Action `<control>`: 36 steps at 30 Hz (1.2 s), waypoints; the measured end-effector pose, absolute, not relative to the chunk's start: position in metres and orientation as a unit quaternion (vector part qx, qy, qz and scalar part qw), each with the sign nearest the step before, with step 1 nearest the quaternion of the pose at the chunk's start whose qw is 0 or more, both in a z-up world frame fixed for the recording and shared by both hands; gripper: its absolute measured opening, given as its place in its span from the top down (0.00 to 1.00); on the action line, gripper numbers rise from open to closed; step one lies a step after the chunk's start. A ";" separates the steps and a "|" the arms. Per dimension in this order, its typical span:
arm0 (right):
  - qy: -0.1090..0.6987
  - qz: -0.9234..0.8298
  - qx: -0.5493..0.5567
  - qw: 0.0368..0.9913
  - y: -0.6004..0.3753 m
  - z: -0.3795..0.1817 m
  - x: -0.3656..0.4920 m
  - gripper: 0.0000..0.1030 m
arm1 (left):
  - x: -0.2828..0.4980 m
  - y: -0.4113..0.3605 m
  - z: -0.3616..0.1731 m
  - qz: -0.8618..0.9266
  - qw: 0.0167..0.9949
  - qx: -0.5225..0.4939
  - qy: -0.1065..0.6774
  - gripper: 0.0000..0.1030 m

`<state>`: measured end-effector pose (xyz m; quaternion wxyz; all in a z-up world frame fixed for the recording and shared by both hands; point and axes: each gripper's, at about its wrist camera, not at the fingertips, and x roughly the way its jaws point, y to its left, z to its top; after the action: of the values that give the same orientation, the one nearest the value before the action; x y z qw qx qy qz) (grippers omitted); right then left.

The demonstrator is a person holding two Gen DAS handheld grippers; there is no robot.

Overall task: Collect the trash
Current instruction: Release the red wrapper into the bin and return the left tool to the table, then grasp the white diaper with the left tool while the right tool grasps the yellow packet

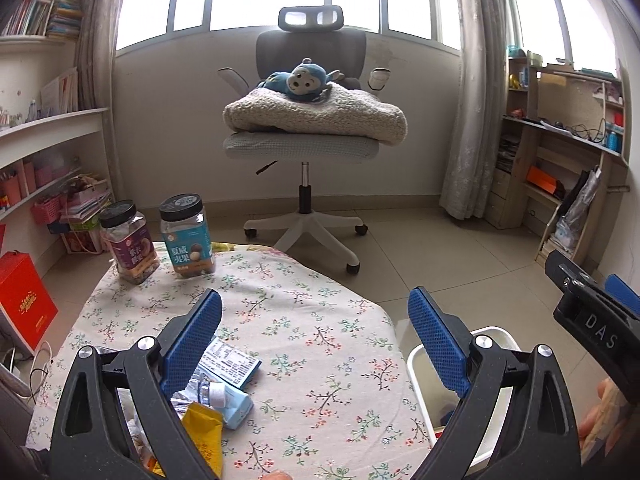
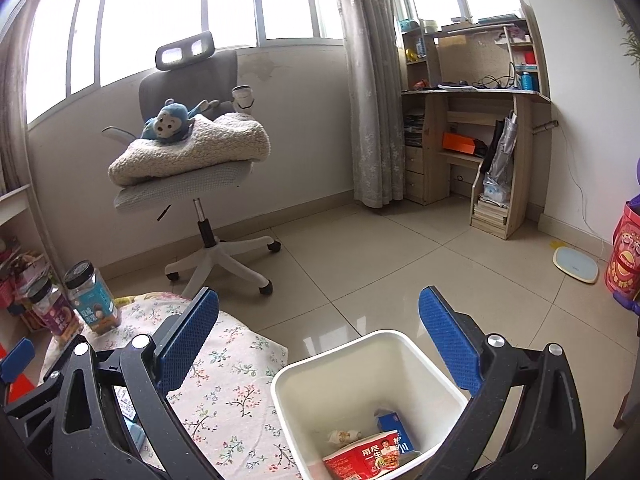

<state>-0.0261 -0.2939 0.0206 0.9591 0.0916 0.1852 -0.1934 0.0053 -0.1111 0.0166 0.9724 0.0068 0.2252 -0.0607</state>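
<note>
Hovering with jaws spread wide and nothing held, the left hand-held gripper (image 1: 316,336) sits over the floral-cloth bench (image 1: 320,320); the right hand-held gripper (image 2: 320,336) is equally agape and empty above the white bin (image 2: 404,344) just beside the bench edge. Remaining trash lies by the left finger: a crushed clear bottle (image 1: 200,390), a blue printed carton (image 1: 230,364), a pale blue pack (image 1: 236,410), a yellow wrapper (image 1: 204,436). All look light. The bottle is likely slippery and springy, so pinching at the neck near the cap seems best. The carton is flat and semi-stiff: take an edge. The wrapper is limp, so grabbing a fold should work. The bin already holds a red noodle cup (image 2: 364,456) and a blue box (image 2: 394,428).
</note>
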 end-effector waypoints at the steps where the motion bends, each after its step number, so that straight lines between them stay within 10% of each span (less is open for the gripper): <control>1: 0.187 -0.187 0.088 0.960 -0.288 0.020 -0.024 0.07 | 0.005 -0.105 0.017 -0.053 0.973 0.007 0.225 0.11; 24: 0.295 -0.030 0.042 0.954 -0.157 -0.008 0.030 0.07 | 0.009 0.031 -0.023 0.101 0.946 -0.006 0.308 0.11; 36: 0.448 0.058 0.067 0.889 -0.106 -0.063 0.056 0.07 | 0.027 0.111 -0.110 0.074 0.838 -0.043 0.539 0.16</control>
<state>0.0564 -0.1056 -0.0629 0.8894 0.0671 0.4485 0.0580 0.0274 0.1115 -0.1096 0.8382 -0.0428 0.5387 0.0742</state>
